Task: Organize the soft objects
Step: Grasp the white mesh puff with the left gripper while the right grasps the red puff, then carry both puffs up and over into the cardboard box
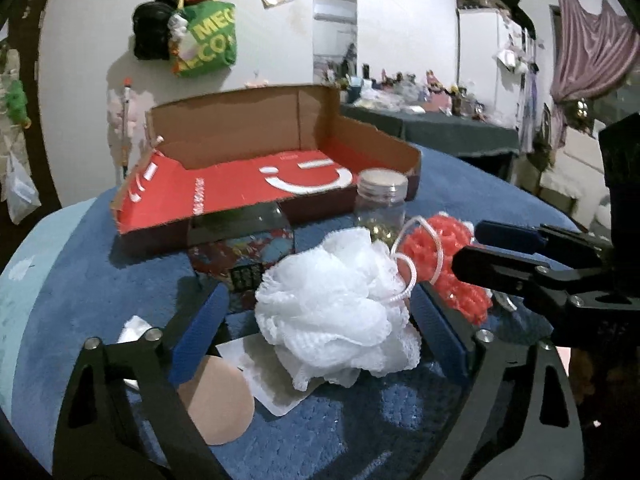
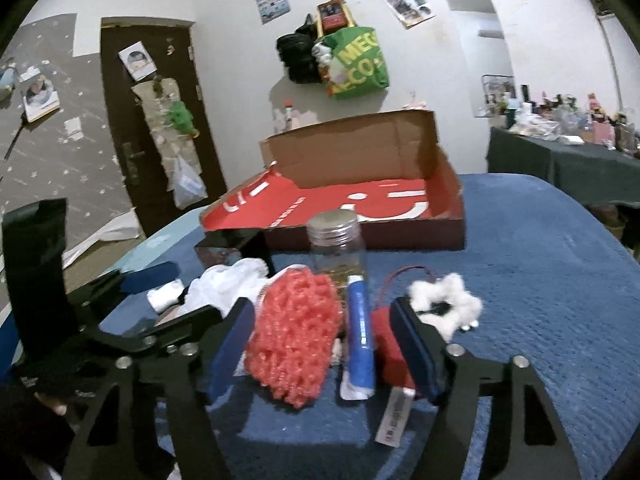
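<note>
The green bag (image 2: 357, 65) on the wall shows the partial letters "MEG" and "ECO"; the print on the red box (image 1: 256, 188) floor is unreadable. The white mesh puff (image 1: 334, 312) sits between the left gripper (image 1: 320, 320) pads, jaws wide, with a gap visible at the left pad; contact at the right pad cannot be determined. The coral mesh puff (image 2: 294, 334) stands upright against the left pad of the right gripper (image 2: 326, 344), clear of the right pad; jaws partly open. Both puffs lie on the blue blanket (image 2: 540, 280), between the box and its near edge. A blue tube (image 2: 360, 336) points toward the jar (image 2: 338, 246).
</note>
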Demonstrator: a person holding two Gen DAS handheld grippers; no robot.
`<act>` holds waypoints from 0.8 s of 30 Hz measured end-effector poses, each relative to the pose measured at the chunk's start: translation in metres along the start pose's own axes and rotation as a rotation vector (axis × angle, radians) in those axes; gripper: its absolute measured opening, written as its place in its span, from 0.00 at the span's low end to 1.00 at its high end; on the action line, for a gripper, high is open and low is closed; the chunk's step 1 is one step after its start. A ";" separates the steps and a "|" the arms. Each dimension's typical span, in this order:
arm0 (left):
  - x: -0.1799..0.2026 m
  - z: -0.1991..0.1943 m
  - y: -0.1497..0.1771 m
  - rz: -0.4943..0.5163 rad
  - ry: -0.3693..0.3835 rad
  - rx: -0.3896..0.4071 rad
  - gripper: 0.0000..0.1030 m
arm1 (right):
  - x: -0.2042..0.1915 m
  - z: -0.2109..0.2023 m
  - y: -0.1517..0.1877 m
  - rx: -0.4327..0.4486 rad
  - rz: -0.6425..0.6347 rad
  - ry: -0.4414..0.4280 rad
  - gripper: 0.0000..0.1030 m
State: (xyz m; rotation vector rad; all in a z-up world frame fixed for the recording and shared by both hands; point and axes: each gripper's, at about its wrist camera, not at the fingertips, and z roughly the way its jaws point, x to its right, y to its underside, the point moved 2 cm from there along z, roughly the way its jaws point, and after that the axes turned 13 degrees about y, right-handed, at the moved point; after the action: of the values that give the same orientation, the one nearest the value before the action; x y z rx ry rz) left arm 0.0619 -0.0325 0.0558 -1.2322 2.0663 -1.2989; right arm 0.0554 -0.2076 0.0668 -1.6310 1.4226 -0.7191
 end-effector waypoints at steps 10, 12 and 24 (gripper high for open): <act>-0.008 0.023 0.009 -0.036 0.096 -0.099 0.48 | -0.014 0.015 0.008 -0.062 -0.087 -0.067 0.42; -0.007 0.023 0.010 -0.035 0.102 -0.095 0.42 | -0.016 0.013 0.009 -0.054 -0.109 -0.077 0.36; -0.001 -0.008 -0.003 -0.011 0.091 -0.020 0.32 | -0.011 -0.016 -0.014 0.053 -0.082 -0.046 0.25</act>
State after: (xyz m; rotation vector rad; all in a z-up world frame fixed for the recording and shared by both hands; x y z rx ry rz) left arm 0.0585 -0.0285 0.0625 -1.2156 2.1433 -1.3665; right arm 0.0460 -0.1999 0.0877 -1.6621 1.3003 -0.7543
